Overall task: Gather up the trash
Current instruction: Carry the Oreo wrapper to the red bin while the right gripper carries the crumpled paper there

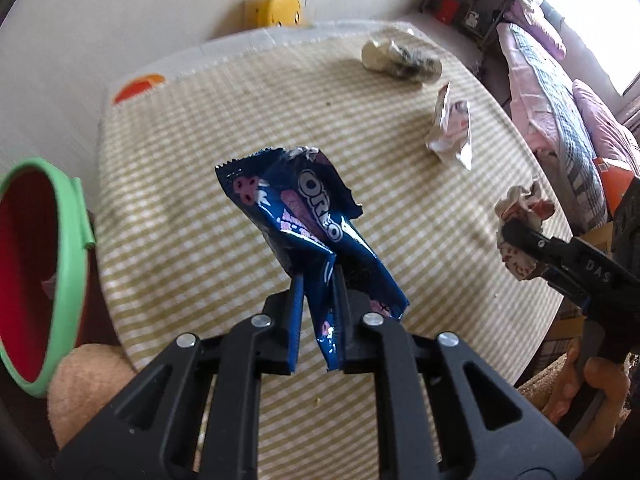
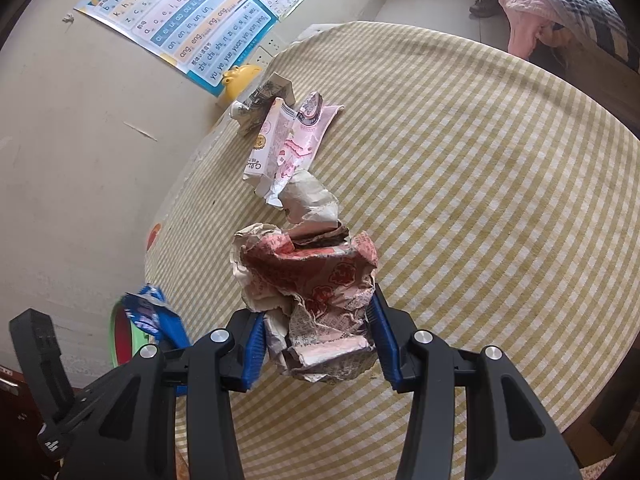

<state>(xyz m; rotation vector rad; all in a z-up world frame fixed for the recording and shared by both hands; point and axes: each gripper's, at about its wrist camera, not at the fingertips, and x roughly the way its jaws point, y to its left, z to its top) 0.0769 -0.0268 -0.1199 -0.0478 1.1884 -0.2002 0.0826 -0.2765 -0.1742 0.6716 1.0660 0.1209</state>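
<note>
My left gripper (image 1: 318, 276) is shut on a blue Oreo wrapper (image 1: 296, 216), held above the checked tablecloth (image 1: 200, 140). A bin with a green rim and red inside (image 1: 68, 264) stands off the table's left edge. The right wrist view shows my right gripper (image 2: 318, 308) shut on a crumpled red-and-white paper wrapper (image 2: 316, 276). That same grip appears at the right of the left wrist view, gripper (image 1: 516, 240) and wrapper (image 1: 520, 204). A flattened pink carton (image 2: 288, 140) and a crushed grey-white carton (image 2: 264, 100) lie on the table farther back. The Oreo wrapper (image 2: 148, 312) shows at lower left.
The round table (image 2: 480, 200) stands near a wall with a letter poster (image 2: 180, 20) and a yellow toy (image 1: 282, 4). A bed with pink bedding (image 1: 560, 120) is to the right. A tan cushion (image 1: 88, 380) sits below the bin. A person's hand (image 1: 592, 384) holds the right gripper.
</note>
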